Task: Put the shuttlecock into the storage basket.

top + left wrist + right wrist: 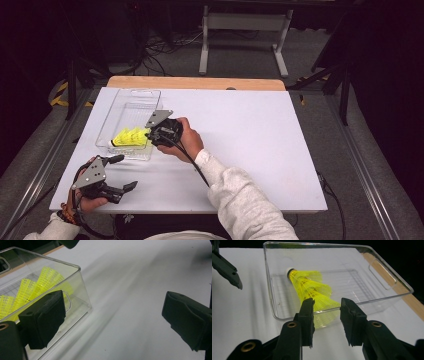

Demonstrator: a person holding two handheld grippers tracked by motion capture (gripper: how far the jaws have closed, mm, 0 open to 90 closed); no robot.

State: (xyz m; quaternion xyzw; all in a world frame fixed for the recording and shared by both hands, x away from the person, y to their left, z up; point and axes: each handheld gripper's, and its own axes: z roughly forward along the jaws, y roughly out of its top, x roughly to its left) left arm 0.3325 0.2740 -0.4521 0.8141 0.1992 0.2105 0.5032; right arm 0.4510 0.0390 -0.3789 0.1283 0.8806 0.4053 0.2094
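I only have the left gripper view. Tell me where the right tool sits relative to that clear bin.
Observer: The right tool is at the rim of the clear bin, aimed in at the yellow shuttlecocks.
Operator: Give me its jaw state.
Observer: Open, with a gap between the jaws. They are not closed on anything.
Operator: Say which way the stack points.
Observer: Its white cork points away from the right tool, and the skirt end lies nearest the jaws.
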